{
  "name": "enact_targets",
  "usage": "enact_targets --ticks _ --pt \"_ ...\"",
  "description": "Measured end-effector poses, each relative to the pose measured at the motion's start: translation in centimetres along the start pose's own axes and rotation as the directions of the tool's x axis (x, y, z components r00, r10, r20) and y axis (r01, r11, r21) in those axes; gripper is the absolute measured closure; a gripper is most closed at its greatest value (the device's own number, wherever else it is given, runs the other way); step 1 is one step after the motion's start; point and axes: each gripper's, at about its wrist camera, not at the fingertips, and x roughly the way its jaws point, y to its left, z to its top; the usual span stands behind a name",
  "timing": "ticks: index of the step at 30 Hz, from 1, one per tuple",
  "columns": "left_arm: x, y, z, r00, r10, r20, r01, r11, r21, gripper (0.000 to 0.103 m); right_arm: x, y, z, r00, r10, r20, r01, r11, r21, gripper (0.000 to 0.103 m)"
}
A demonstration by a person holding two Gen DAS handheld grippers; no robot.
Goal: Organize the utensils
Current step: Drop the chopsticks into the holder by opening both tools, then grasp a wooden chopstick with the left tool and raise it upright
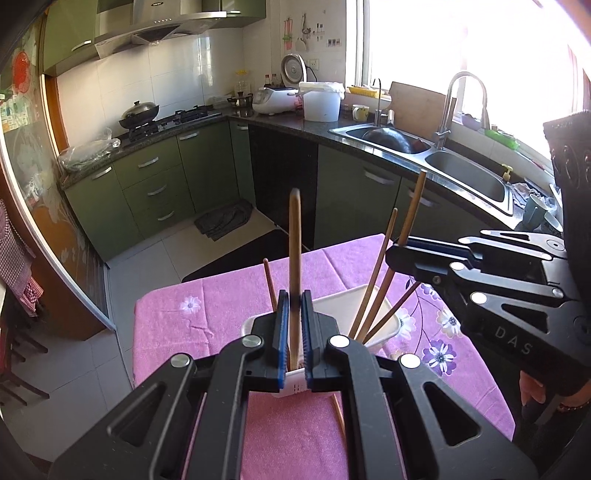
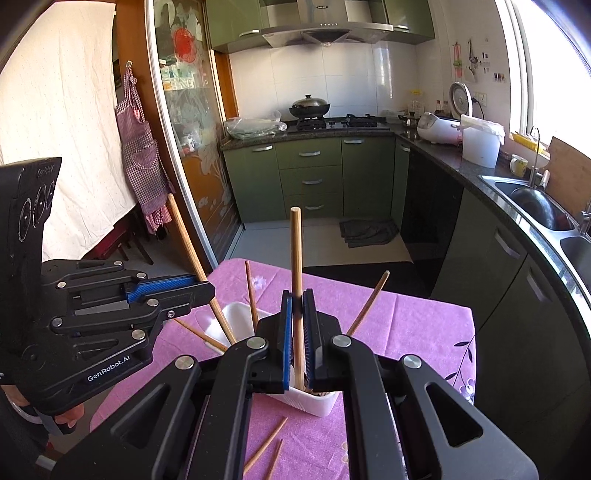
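My left gripper is clenched on one wooden chopstick, which stands nearly upright between the blue pads, its lower end down in the white holder. My right gripper is likewise clamped on a second chopstick, also close to upright, its lower end inside the white holder's near compartment. From the left wrist view, the right gripper comes in from the right side with its chopstick leaning slightly over the holder; from the right wrist view, the left gripper comes in from the left with its stick tilted.

Just beneath the grippers the holder sits on a pink flowered cloth that covers the table. Several more chopsticks lean out of the holder at different angles, fanned apart. Two loose chopsticks lie flat on the cloth just in front of the holder, near each other; another loose chopstick lies on the cloth to the holder's left.

Past the table lies a pale tiled floor with a dark mat in front of green cabinets. Further back, a lidded wok rests on the gas stove, with a range hood above it. Along the right counter stand a rice cooker, a white bucket and a steel double sink under a bright window.
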Motion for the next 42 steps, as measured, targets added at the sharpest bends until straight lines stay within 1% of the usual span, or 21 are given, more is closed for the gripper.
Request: enact_targets --ticks 3,6,12,14,15,17,19,22,27,29,31,32,33,35,36,38,41,42 --pt "0.3 0.3 -0.4 1.0 0.004 -0.007 -0.004 1.0 -0.001 0.096 0.2 0.1 -0.6 1.0 0.002 -0.005 -0.002 1.0 0.001 0.096" --pt "-0.2 0.3 -0.6 1.0 0.014 -0.004 -0.014 1.0 0.0 0.096 -0.9 0.4 -0.9 1.0 0.001 0.007 -0.001 1.0 -0.006 0.096" --pt "-2.9 -0.2 -1.0 1.0 0.011 0.025 -0.011 1.0 0.0 0.096 -5.0 2.0 -2.3 0.999 0.008 0.046 -0.007 1.0 -0.023 0.096" --pt "-4.0 -0.7 -1.8 1.0 0.003 0.022 -0.003 1.0 0.009 0.096 -6.3 2.6 -3.6 0.999 0.002 0.045 -0.001 1.0 -0.031 0.095" --pt "-4.4 -1.0 -2.2 1.0 0.0 0.017 0.0 1.0 0.014 0.096 -6.9 2.7 -4.4 0.999 -0.001 0.038 0.003 0.999 -0.033 0.092" --pt "-4.9 -1.8 -3.6 1.0 -0.008 -0.007 0.008 1.0 0.022 0.095 -7.4 2.7 -6.3 1.0 -0.014 0.015 0.014 0.999 -0.032 0.09" --pt "-4.9 -2.4 -5.4 0.999 -0.018 -0.045 0.019 1.0 0.024 0.094 -7.3 2.3 -8.7 0.999 -0.033 -0.022 0.032 0.999 -0.022 0.09" --pt "-3.8 -3.5 -8.3 0.993 -0.028 -0.112 0.032 0.999 0.028 0.094 -6.3 1.5 -12.4 0.994 -0.049 -0.096 0.049 0.999 0.001 0.09" --pt "-0.4 -4.7 -13.0 0.97 -0.055 -0.238 0.056 0.998 -0.002 0.094 -4.6 0.1 -18.2 0.978 -0.053 -0.204 0.062 0.997 0.037 0.09" --pt "1.3 -5.2 -14.3 0.956 -0.066 -0.284 0.061 0.998 -0.025 0.094 -4.4 -0.4 -19.7 0.974 -0.051 -0.222 0.064 0.997 0.053 0.09" --pt "2.7 -5.7 -15.3 0.944 -0.069 -0.324 0.061 0.998 -0.034 0.094 -4.6 -0.7 -20.9 0.971 -0.051 -0.235 0.068 0.996 0.061 0.087" --pt "3.4 -5.9 -15.7 0.937 -0.071 -0.341 0.061 0.997 -0.042 0.094 -4.7 -0.9 -21.3 0.97 -0.054 -0.236 0.071 0.995 0.065 0.083" --pt "4.0 -6.1 -16.0 0.931 -0.073 -0.358 0.06 0.997 -0.049 0.094 -4.8 -0.9 -21.5 0.97 -0.055 -0.238 0.074 0.995 0.068 0.082" --pt "5.1 -6.4 -16.3 0.918 -0.087 -0.386 0.065 0.995 -0.069 0.094 -5.0 -1.1 -22.0 0.969 -0.055 -0.241 0.074 0.995 0.07 0.082" --pt "5.5 -6.5 -16.3 0.914 -0.089 -0.395 0.064 0.995 -0.075 0.094 -5.1 -1.2 -21.7 0.969 -0.055 -0.241 0.075 0.995 0.072 0.082" --pt "6.5 -6.7 -16.4 0.908 -0.082 -0.412 0.053 0.995 -0.081 0.094 -5.3 -1.3 -21.9 0.969 -0.053 -0.242 0.073 0.995 0.075 0.082" --pt "8.0 -6.9 -16.8 0.89 -0.091 -0.447 0.051 0.994 -0.101 0.094 -5.2 -1.5 -22.1 0.968 -0.048 -0.246 0.07 0.994 0.081 0.082" --pt "8.4 -7.0 -16.9 0.887 -0.087 -0.454 0.046 0.994 -0.101 0.094 -5.2 -1.5 -22.2 0.968 -0.046 -0.248 0.069 0.994 0.084 0.082"
